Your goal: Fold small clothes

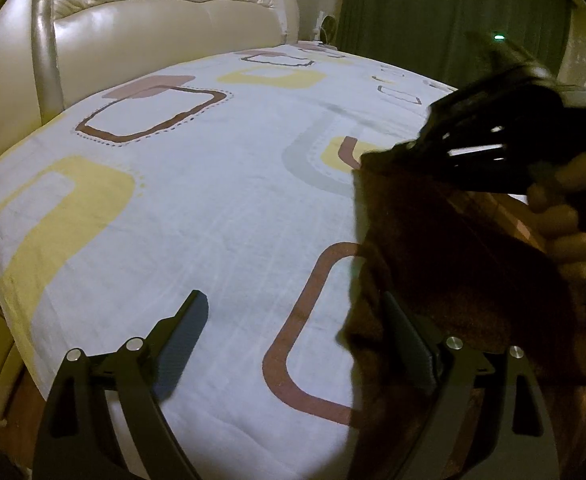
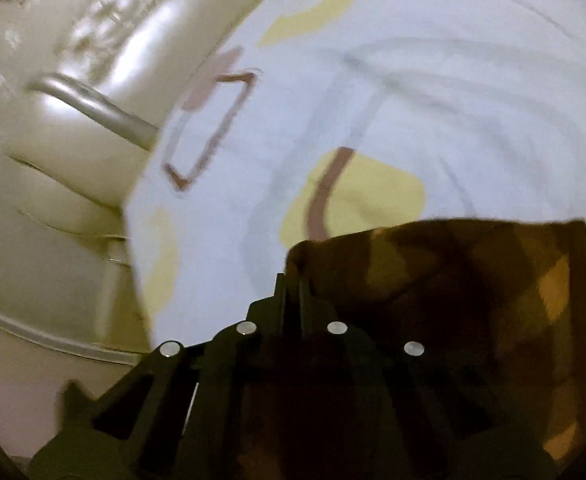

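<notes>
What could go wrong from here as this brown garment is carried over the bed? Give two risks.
1. The right gripper pinches only an edge of the brown garment, so it might slip free.
2. The cloth hangs against one finger of the open left gripper, so that gripper may grab a bunched layer.

My black right claw [image 2: 291, 280] pinches a dark brown garment [image 2: 453, 280], amber patches at three o'clock; the white sheet [image 1: 213, 200] bears yellow, brown, grey rectangles.
</notes>
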A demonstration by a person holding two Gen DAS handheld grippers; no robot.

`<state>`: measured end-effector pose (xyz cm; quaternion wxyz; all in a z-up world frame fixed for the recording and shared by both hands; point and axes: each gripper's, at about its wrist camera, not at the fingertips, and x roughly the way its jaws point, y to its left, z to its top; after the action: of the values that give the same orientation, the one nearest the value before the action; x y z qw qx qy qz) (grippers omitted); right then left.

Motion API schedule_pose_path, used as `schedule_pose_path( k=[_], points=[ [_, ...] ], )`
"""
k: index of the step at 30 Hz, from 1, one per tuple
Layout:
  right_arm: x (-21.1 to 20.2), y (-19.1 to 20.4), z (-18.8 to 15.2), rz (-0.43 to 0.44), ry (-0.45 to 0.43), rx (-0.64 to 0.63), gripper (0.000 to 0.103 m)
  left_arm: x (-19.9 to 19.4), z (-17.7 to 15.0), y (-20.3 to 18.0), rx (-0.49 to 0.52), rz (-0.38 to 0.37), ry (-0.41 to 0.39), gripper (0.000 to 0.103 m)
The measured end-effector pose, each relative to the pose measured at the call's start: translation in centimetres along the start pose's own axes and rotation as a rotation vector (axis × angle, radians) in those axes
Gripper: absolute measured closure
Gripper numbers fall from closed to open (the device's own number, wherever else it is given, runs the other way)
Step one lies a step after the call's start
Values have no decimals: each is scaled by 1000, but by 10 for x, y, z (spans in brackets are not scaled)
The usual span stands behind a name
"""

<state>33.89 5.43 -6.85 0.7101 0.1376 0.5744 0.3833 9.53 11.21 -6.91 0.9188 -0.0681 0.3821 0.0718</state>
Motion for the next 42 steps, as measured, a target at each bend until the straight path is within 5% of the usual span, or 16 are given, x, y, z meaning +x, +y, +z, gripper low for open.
schedule_pose_path(
  k=[11,15,18,22,30,36,42],
  points=[
    [6,-21,11,-55,-67,98,103,-2,-1,4,-6,-9,8,15],
    [-39,-27,1,-56,-165,122,90,-9,1,14,-54,-23,-20,16],
    [-89,-37,-22,-23,-261,154,70,-12,2,24,-96,45,-47,16],
    [-181,-74,-93,-20,-406,248,61,-12,3,31,-133,70,-50,16],
    [-367,-173,-287,-211,-680,559,61,-21,6,31,-130,125,-108,16],
    [-459,-229,-430,-293,-876,815,61,-28,8,25,-126,78,-127,16],
    [-502,-266,-529,-291,-1082,1040,61,-40,15,18,-126,69,-148,16]
  ],
)
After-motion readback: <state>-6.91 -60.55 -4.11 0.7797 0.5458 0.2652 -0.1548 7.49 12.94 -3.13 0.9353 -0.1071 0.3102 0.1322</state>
